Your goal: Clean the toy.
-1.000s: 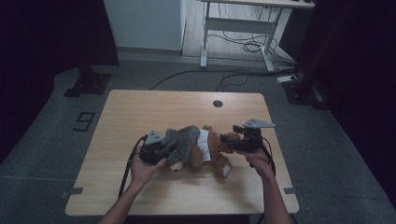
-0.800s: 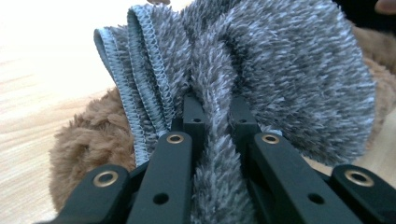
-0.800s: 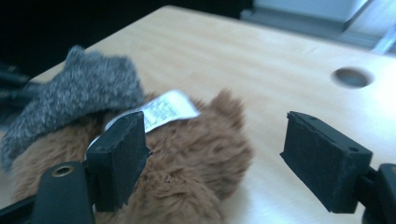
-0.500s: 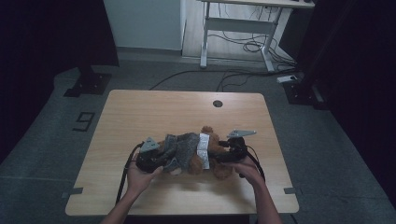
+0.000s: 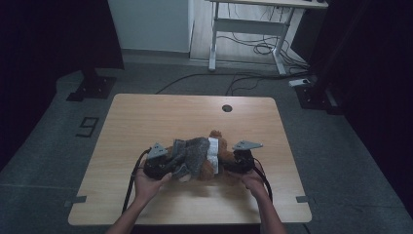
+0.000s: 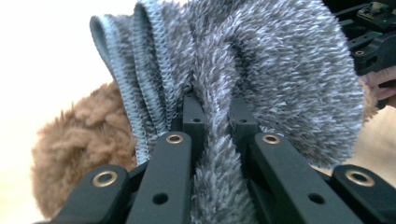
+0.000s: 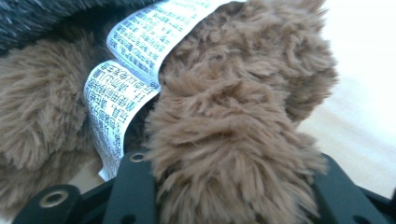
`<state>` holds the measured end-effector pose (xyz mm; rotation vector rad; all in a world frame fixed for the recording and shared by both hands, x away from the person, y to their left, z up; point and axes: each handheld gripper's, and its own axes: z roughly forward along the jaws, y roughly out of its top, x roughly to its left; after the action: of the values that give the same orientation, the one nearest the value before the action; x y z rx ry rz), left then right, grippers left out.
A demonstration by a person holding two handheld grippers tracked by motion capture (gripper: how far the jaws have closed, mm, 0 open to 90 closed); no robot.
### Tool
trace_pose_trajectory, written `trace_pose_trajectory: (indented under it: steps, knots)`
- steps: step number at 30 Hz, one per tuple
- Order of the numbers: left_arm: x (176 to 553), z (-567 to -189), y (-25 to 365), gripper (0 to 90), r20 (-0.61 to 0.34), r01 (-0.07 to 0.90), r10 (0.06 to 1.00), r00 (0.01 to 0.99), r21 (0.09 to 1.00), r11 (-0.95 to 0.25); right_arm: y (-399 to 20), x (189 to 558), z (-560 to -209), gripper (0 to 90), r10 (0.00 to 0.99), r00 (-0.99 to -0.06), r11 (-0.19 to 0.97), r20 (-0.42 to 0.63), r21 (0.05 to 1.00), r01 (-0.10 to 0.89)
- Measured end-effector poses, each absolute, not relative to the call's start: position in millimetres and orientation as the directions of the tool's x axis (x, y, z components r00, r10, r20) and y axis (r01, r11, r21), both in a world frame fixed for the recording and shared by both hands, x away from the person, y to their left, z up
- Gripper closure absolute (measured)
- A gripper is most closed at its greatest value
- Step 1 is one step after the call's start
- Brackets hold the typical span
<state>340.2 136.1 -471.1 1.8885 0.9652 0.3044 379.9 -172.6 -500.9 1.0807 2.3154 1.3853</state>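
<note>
A brown plush toy [image 5: 220,147] lies on its side on the wooden table [image 5: 195,112], partly covered by a grey fuzzy garment [image 5: 191,151]. My left gripper [image 5: 168,166] sits at the toy's left end. It is shut on a fold of the grey garment [image 6: 261,70] that bunches between its jaws [image 6: 215,107], with brown fur [image 6: 79,140] behind. My right gripper [image 5: 233,163] is at the toy's right end. Its jaws have just been closing, and a thick brown plush limb [image 7: 233,116] now fills the gap between them [image 7: 229,172]. A white printed label [image 7: 135,60] hangs beside that limb.
A round cable hole [image 5: 227,108] is near the table's far edge. Bare wood lies behind and in front of the toy. A white desk frame [image 5: 243,29] with loose cables stands on the floor beyond. Black cables trail from both grippers toward the person.
My right gripper has come down from above the toy's right end and closed around the brown limb. The left gripper has kept its hold on the grey garment.
</note>
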Motion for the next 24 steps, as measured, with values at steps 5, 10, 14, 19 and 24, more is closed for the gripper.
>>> trace_pose_trajectory:
  steps: [5,10,14,19,24]
  knots:
    - [372,-464,124,80.7,-0.175,0.496,0.754,0.634,0.839,-0.223,-172,402,-496,60.9,0.768,-0.633,0.248,0.096,0.867,0.433]
    - [391,-467,118,80.7,-0.195,0.513,0.763,0.616,0.834,-0.201,-181,413,-500,59.8,0.791,-0.605,0.220,0.091,0.881,0.420]
    - [378,-473,123,80.7,-0.186,0.499,0.753,0.631,0.840,-0.211,-188,401,-509,56.9,0.765,-0.636,0.214,0.099,0.893,0.395]
    - [369,-473,143,80.6,-0.218,0.511,0.761,0.611,0.843,-0.169,-193,378,-523,56.9,0.726,-0.679,0.220,0.108,0.899,0.379]
    - [370,-469,170,80.6,-0.201,0.520,0.811,0.550,0.842,-0.144,-197,371,-529,57.0,0.718,-0.686,0.221,0.121,0.895,0.388]
